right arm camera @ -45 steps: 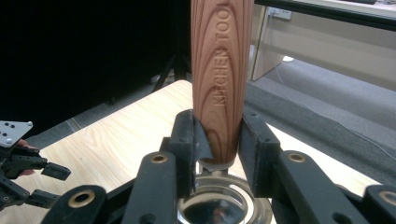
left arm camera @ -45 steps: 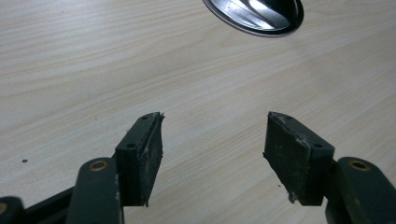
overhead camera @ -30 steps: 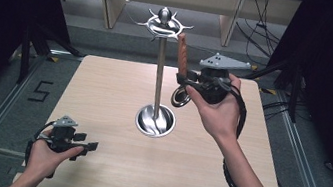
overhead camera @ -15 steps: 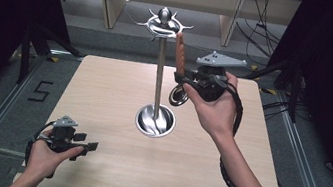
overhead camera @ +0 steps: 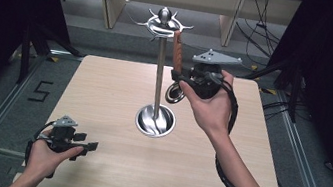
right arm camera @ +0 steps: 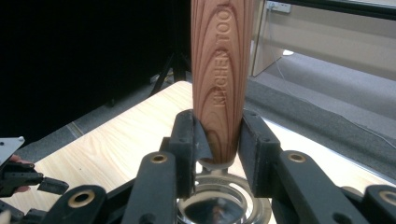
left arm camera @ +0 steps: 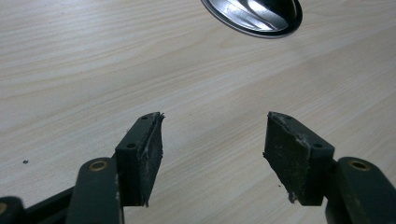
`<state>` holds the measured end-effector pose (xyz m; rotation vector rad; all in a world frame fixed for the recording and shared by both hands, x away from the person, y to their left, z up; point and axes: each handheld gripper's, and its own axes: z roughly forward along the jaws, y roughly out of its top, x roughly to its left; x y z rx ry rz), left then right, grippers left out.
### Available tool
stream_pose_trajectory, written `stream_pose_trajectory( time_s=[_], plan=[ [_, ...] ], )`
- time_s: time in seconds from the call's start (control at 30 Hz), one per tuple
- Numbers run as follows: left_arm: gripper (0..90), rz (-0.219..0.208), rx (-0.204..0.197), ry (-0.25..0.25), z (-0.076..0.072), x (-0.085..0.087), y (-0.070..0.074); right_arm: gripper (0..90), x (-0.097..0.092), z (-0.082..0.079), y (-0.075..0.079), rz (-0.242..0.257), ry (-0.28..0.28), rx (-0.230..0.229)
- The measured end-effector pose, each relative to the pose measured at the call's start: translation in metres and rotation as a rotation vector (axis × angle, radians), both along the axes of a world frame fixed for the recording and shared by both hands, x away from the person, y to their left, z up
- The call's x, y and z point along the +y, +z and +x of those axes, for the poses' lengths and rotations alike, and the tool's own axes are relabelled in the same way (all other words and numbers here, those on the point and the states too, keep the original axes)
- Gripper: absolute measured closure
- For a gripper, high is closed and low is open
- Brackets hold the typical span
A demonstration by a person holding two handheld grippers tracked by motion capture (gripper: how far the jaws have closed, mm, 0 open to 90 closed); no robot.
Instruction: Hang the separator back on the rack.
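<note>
Wood-handled utensil: a kitchen tool (right arm camera: 218, 84) with a reddish, grained wooden handle stamped with raised lettering; it stands nearly upright, its top end up by the hooks of the stand, its lower end joined to a metal ring-shaped head (overhead camera: 174, 94).
Utensil's place: in the air above the far right part of the table, just right of the stand's pole, level with the upper half of that pole.
Right gripper (right arm camera: 218, 149): raised over the table in the person's right hand (overhead camera: 210, 108); its two black jaws are partway closed and clamp the lower end of the wooden handle from both sides, pads pressed on the wood.
Left gripper (left arm camera: 212, 154): held low over the near left part of the table in the left hand (overhead camera: 45, 158); jaws stand wide apart with nothing between them, bare wood showing through the gap.
Stand (overhead camera: 159, 72): a shiny metal pole rising from a round dished base (overhead camera: 155, 120) near the table's middle, topped by a knob and a ring of curved hooks.
Table (overhead camera: 104, 89): pale wood grain, rectangular, on a dark floor with metal rails beside it.
Cable (overhead camera: 236, 185): black, trailing from the right gripper along the forearm.
Plate: a grey three-cornered plate (overhead camera: 216, 58) sits on top of the right gripper.
</note>
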<state>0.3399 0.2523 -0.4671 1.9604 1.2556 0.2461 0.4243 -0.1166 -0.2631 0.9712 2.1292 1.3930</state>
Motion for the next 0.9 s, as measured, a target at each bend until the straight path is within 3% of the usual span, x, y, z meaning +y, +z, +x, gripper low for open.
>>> stream_pose_trajectory(
  time_s=[0.07,0.27,0.33,0.37,0.43,0.47,0.5,0.57,0.67,0.7,0.8,0.87,0.9],
  plan=[
    [36.5,-0.001,-0.002,0.003,0.000,0.000,0.000,69.5,0.002,0.000,-0.002,0.014,-0.007,0.008],
    [36.5,0.005,-0.006,-0.001,0.000,0.000,0.000,68.6,0.003,0.003,-0.008,-0.011,-0.006,0.012],
    [36.5,0.006,-0.005,0.001,0.000,0.000,0.000,63.2,0.002,0.004,-0.012,-0.007,-0.012,-0.027],
    [36.5,0.006,-0.004,-0.001,0.000,0.000,0.000,59.3,0.002,0.003,-0.012,-0.004,-0.002,-0.011],
    [36.5,0.004,-0.001,-0.002,0.000,0.000,0.000,53.4,0.000,0.000,-0.014,-0.016,-0.002,-0.022],
    [36.5,-0.001,0.001,0.001,0.000,0.000,0.000,50.8,-0.002,0.000,-0.016,-0.028,0.011,-0.051],
    [36.5,-0.001,0.000,0.000,0.000,0.000,0.000,49.0,-0.004,-0.005,-0.018,-0.030,-0.002,-0.034],
    [36.5,0.002,-0.005,0.007,0.000,0.000,0.000,47.8,-0.011,-0.009,-0.024,-0.044,0.009,-0.046],
    [36.5,0.003,-0.002,0.005,0.000,0.000,0.000,46.8,-0.026,-0.018,-0.037,-0.059,0.009,-0.028],
    [36.5,0.001,0.002,0.002,0.000,0.000,-0.001,46.7,-0.033,-0.021,-0.043,-0.086,0.010,-0.022],
    [36.5,0.004,-0.002,0.007,0.000,-0.001,-0.001,46.5,-0.051,-0.031,-0.066,-0.092,-0.007,0.035],
    [36.5,0.003,0.003,0.005,0.000,0.000,-0.001,46.5,-0.065,-0.035,-0.084,-0.114,-0.002,0.046],
    [36.5,0.016,-0.004,0.004,0.000,0.001,-0.001,46.5,-0.071,-0.039,-0.093,-0.100,-0.017,0.089]
  ],
)
